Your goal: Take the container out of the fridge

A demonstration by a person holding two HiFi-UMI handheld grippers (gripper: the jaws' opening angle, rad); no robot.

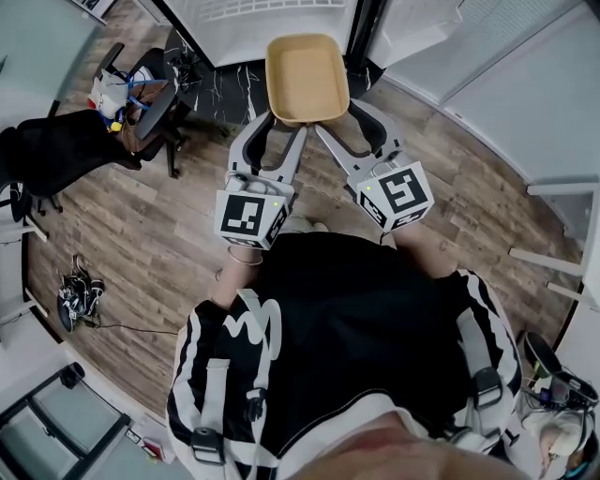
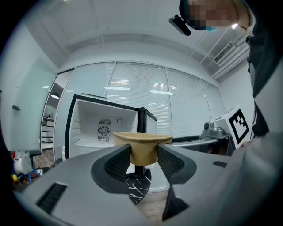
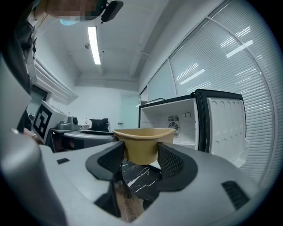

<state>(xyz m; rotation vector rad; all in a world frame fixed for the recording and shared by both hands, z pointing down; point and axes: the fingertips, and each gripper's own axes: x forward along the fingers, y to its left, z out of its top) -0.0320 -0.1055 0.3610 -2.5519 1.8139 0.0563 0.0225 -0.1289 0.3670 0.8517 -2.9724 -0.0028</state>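
A tan rectangular container (image 1: 307,77) hangs in the air in front of the open fridge (image 1: 272,23), held from both near corners. My left gripper (image 1: 275,122) is shut on its left corner, my right gripper (image 1: 330,125) shut on its right corner. In the left gripper view the container (image 2: 142,148) sits clamped between the dark pads, with the white fridge interior (image 2: 102,128) behind it. In the right gripper view the container (image 3: 143,144) is likewise squeezed between the jaws, the fridge (image 3: 177,123) and its open door (image 3: 225,128) beyond.
A black office chair (image 1: 141,98) stands at the left on the wood floor (image 1: 150,234). A dark marbled mat (image 1: 220,94) lies before the fridge. Cables and shoes (image 1: 77,291) lie at the lower left. White panels (image 1: 525,94) line the right side.
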